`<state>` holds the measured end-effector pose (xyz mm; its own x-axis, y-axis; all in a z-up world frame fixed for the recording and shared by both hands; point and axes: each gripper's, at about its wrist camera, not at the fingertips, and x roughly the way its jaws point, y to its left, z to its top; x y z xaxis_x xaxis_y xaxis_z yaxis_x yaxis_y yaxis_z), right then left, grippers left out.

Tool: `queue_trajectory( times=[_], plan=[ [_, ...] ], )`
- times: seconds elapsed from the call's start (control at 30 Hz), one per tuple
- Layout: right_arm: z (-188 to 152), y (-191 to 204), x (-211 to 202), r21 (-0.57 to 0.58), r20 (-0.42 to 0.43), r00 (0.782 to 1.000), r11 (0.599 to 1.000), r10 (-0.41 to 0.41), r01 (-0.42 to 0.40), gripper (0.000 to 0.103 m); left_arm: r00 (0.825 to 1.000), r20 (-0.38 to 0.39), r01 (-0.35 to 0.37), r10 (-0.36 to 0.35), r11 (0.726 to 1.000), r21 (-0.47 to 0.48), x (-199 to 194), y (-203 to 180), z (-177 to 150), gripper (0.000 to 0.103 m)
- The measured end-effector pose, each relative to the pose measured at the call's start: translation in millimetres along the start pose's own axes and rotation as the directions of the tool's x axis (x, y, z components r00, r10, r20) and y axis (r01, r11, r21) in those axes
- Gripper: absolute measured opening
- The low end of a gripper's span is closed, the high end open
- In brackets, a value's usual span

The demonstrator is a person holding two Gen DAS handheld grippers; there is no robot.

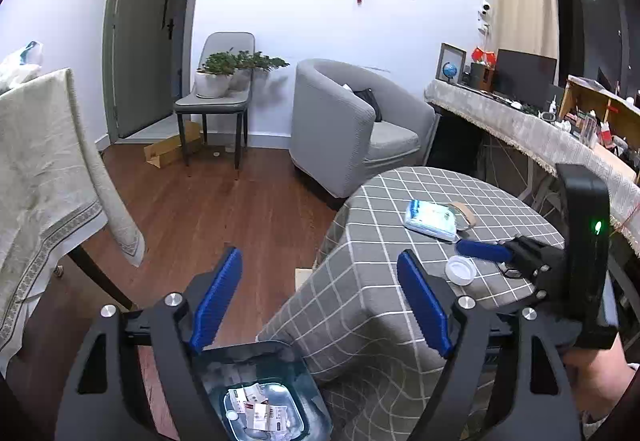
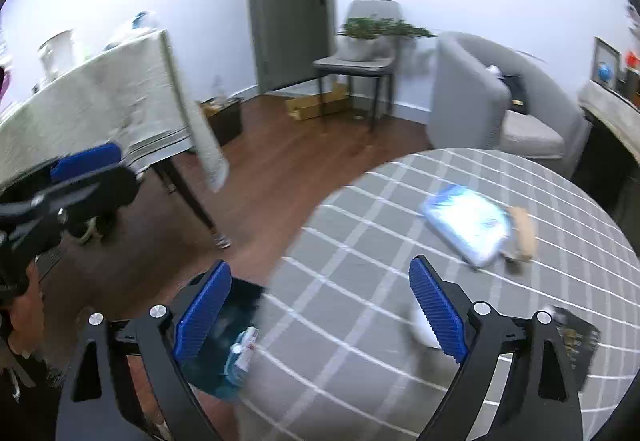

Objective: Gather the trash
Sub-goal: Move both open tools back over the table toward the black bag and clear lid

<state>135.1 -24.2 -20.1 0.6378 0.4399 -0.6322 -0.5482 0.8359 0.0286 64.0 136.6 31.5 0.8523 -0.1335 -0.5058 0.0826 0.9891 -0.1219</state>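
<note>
At the bottom of the left wrist view, the left gripper (image 1: 320,301) hung spread and empty over the trash bin (image 1: 264,393), which already held scraps of paper (image 1: 260,411). At right, the right gripper (image 1: 486,251) reached over the round table (image 1: 380,241) just above a white lid (image 1: 461,270); its own blurred view showed the right gripper (image 2: 326,315) spread wide, holding nothing. The step seemed to be fetching the next piece, likely the lid; next, the fingers must straddle and close on it. A tissue pack (image 1: 430,221) lay further back.
</note>
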Motion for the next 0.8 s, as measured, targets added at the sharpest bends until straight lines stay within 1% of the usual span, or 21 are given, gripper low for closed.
queue_trajectory(
  times=[0.13, 0.3, 0.4, 0.5, 0.6, 0.7, 0.8],
  plan=[
    [-5, -29, -15, 0.058, 0.024, 0.996, 0.995, -0.083, 0.082, 0.095, 1.0, -0.001, 0.015, -0.015, 1.0, 0.022, 9, -16, 0, 0.088],
    [-15, -65, -24, 0.154, -0.001, 0.987, 0.975, -0.161, 0.159, 0.096, 1.0, -0.014, 0.027, -0.026, 0.998, 0.051, 26, -35, -1, 0.093],
    [-18, -79, -29, 0.192, 0.003, 0.985, 0.967, -0.174, 0.17, 0.098, 0.999, -0.034, 0.037, -0.034, 0.997, 0.069, 37, -47, -3, 0.093],
    [-22, -91, -33, 0.212, -0.011, 0.975, 0.953, -0.22, 0.217, 0.098, 0.997, -0.058, 0.061, -0.056, 0.995, 0.08, 49, -56, -6, 0.093],
    [-27, -102, -34, 0.235, -0.033, 0.969, 0.941, -0.245, 0.246, 0.098, 0.994, -0.084, 0.076, -0.068, 0.993, 0.093, 62, -68, -7, 0.093],
    [-34, -115, -36, 0.265, -0.056, 0.957, 0.92, -0.285, 0.29, 0.098, 0.991, -0.109, 0.088, -0.076, 0.99, 0.106, 73, -80, -10, 0.093],
    [-40, -129, -35, 0.297, -0.087, 0.951, 0.904, -0.295, 0.308, 0.098, 0.988, -0.132, 0.096, -0.078, 0.987, 0.131, 82, -92, -13, 0.093]
  ],
)
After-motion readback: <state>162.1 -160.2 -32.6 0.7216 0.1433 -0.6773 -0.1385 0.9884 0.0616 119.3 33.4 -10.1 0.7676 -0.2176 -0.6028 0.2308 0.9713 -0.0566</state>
